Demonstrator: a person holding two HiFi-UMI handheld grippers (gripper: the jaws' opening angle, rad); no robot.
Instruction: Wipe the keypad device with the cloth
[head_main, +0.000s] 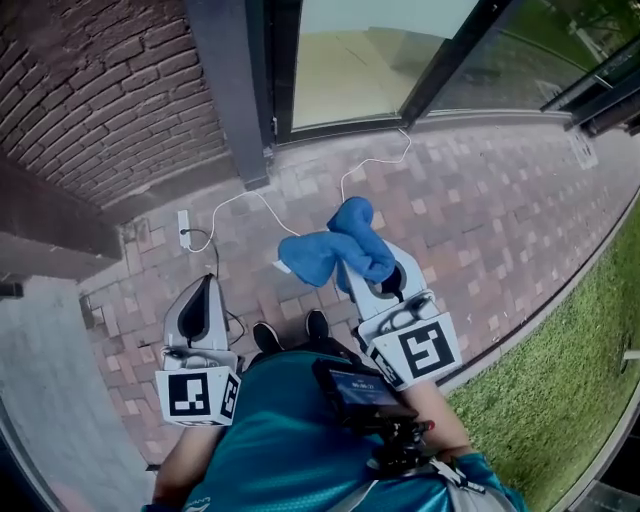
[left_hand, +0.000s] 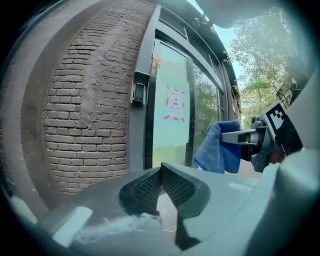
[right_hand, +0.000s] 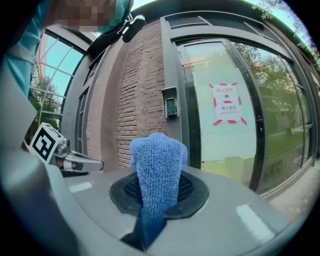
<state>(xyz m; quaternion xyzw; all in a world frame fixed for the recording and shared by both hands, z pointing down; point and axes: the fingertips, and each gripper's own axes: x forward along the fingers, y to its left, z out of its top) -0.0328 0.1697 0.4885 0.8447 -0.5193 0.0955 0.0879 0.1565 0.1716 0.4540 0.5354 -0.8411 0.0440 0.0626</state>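
Note:
The keypad device (left_hand: 139, 89) is a small dark panel mounted on the grey door post, also visible in the right gripper view (right_hand: 171, 106); it is well ahead of both grippers and nothing touches it. My right gripper (head_main: 372, 270) is shut on a blue cloth (head_main: 335, 248), which bunches up and hangs over the jaws (right_hand: 157, 170). My left gripper (head_main: 207, 285) is held lower left, its jaws shut together with nothing between them (left_hand: 161, 170). In the left gripper view the blue cloth (left_hand: 217, 147) shows off to the right.
I stand on brick paving, shoes (head_main: 290, 332) below the grippers. A white cable and power strip (head_main: 184, 228) lie by the brick wall (head_main: 100, 90). A glass door (head_main: 370, 55) with a red-and-white notice (right_hand: 227, 104) is ahead, and grass (head_main: 570, 350) lies right.

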